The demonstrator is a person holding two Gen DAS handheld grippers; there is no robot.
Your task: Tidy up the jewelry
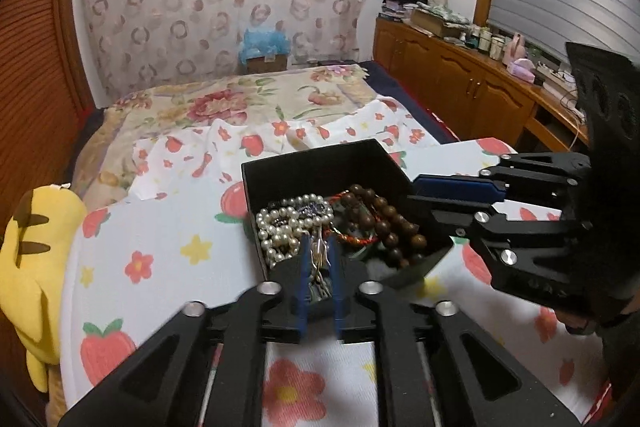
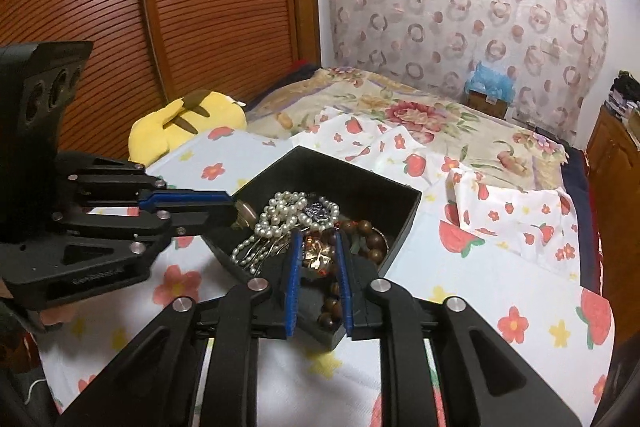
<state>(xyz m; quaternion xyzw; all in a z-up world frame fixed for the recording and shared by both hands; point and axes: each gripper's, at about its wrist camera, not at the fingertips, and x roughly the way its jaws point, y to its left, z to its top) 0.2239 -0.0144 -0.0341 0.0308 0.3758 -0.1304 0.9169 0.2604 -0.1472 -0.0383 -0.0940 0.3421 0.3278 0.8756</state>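
- A black box (image 1: 320,163) sits on a white cloth printed with strawberries and flowers (image 1: 160,227), which covers a bed; the box is open at the top and turned so that one corner points toward each camera.
- Inside the box, a pearl necklace (image 1: 284,223) lies bunched on the side nearer the yellow plush toy (image 1: 36,247), its loops running roughly from the near wall toward the middle of the box.
- A string of brown wooden beads (image 1: 384,219) lies on the opposite side of the box, its long curve running along that wall from the far end to the near corner.
- Between the pearls and the beads are a red cord (image 1: 356,239) and a small dark blue-and-silver piece (image 2: 320,211); a gold-coloured leaf-shaped piece (image 2: 316,259) shows in the right wrist view.
- The left gripper (image 1: 319,247) reaches over the near wall of the box, tips down among the jewelry; its blue-lined fingers (image 1: 305,259) are close together with thin pale wires or chains between them, and from the side it pinches a small gold-toned piece at the edge of the box.
- The right gripper (image 2: 316,243) hangs over its near corner of the box with its fingers (image 2: 294,267) parted, the gold piece and some beads visible in the gap, not clamped.
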